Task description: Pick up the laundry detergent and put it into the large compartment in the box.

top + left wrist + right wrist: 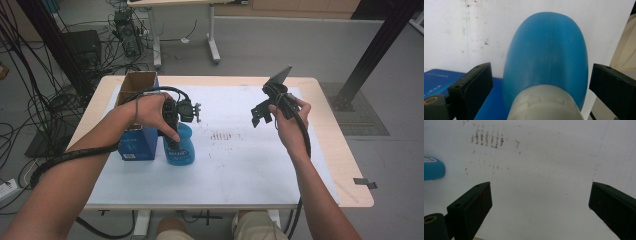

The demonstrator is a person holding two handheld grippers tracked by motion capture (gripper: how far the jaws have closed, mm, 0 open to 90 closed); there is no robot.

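A blue plastic bottle (180, 149) with a pale grey neck stands on the white sheet (240, 160), left of centre. My left gripper (175, 127) hangs right over it, pointing down. In the left gripper view the bottle (546, 57) sits between the two open jaws of the left gripper (540, 85), with a gap on each side. My right gripper (258, 116) is held in the air over the right half of the sheet. In its own view the right gripper (540, 202) is open with nothing between the jaws, and an edge of the bottle (432, 167) shows at far left.
A blue carton (136, 144) stands right against the bottle's left side, seen also as the blue carton (439, 80). An open cardboard box (137, 82) is behind it. Faint reddish marks (224, 135) stain the sheet's middle. Cables and desk legs lie on the floor beyond the table.
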